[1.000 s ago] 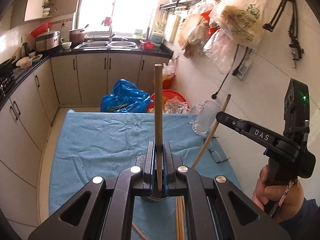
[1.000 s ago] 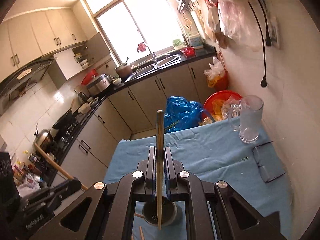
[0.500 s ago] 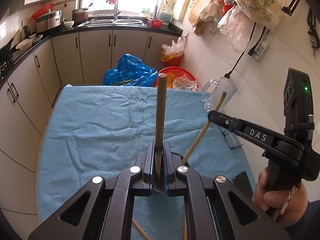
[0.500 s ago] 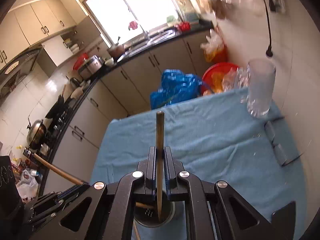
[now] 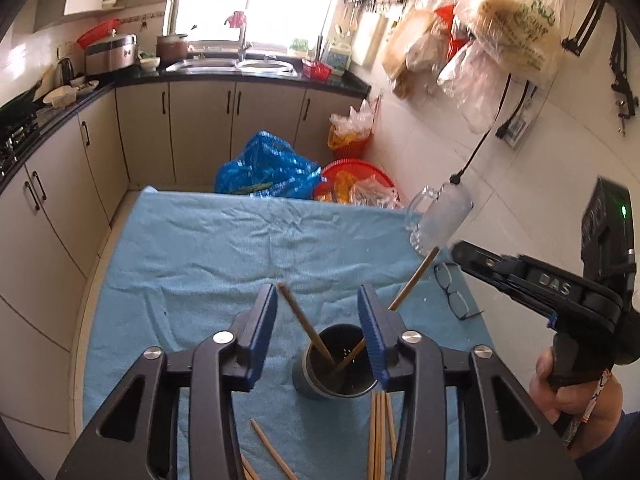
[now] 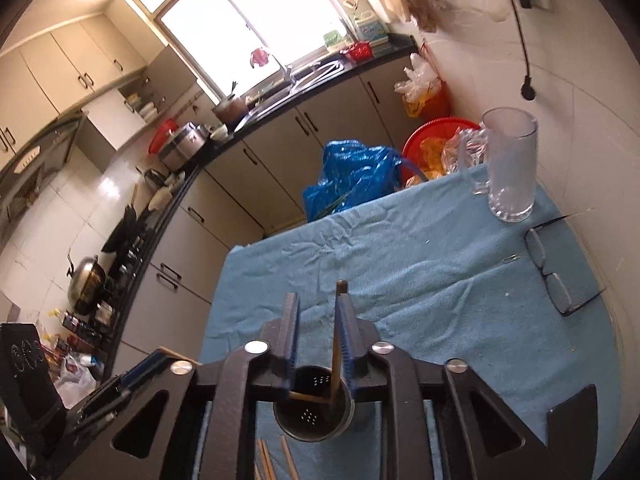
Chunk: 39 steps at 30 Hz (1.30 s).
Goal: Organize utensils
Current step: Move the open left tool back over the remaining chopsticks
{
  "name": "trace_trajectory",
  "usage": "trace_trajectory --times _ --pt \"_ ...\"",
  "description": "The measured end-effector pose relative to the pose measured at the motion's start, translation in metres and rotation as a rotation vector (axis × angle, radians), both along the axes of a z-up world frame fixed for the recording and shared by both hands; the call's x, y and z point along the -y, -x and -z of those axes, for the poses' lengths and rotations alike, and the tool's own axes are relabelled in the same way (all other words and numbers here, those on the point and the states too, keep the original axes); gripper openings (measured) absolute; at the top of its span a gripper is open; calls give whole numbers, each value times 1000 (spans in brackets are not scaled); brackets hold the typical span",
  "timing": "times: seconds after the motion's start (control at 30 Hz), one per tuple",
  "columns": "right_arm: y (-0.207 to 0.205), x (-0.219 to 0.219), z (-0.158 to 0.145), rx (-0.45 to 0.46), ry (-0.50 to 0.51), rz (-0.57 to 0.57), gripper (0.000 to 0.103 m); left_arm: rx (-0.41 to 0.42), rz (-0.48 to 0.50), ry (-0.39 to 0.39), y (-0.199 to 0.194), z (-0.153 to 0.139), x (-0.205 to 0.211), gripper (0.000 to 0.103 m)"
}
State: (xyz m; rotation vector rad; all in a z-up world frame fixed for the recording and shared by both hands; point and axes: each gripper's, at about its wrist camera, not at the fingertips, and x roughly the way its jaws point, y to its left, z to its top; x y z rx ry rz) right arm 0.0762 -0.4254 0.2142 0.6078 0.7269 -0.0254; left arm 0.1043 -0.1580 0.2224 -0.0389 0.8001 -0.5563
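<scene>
Everything here sits around one landmark: the dark perforated metal utensil cup [image 5: 334, 364] standing on the blue towel-covered table [image 5: 192, 256].

Just left of the cup, the left gripper [image 5: 318, 320] hangs over its rim. Its jaws have just been opening and now stand well apart; the brown wooden chopstick [image 5: 306, 326] between them touches neither pad, its foot down inside the cup, its top leaning away to the left. It looks released and delivered.

Over the cup's right side, a second wooden chopstick [image 5: 412, 284] slants out toward the glasses, its lower end in the cup. In the right wrist view the right gripper [image 6: 318, 334] straddles it; those jaws have also just been opening, and the stick rests along the right pad with a clear gap on the other side, so I judge it let go rather than pinched.

On the towel on the near side of the cup lie several loose wooden chopsticks [image 5: 380, 436], some bundled, some scattered. Those are what is left: two sticks are in, a handful still wait to be gathered.

Well beyond the cup to the right stand a clear glass mug [image 6: 508, 168] and black-framed spectacles [image 6: 554, 268], apart from the work.
</scene>
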Motion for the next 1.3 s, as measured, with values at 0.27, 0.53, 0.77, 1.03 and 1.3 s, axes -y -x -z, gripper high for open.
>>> trace_trajectory --times 0.27,0.53,0.77,1.03,1.3 --pt "63 3 -3 3 6 59 50 96 -23 13 43 -17 -32 52" --pt "136 -30 30 -55 -10 33 51 108 -31 -12 111 2 -69 59" --pt "187 -70 71 -136 -27 16 51 -37 -53 -71 151 64 -104 61" --pt "211 -85 82 -174 -18 70 51 -152 -113 -88 157 92 -147 61" --pt "235 -95 109 -246 -82 127 51 -299 -109 -56 153 121 -171 61"
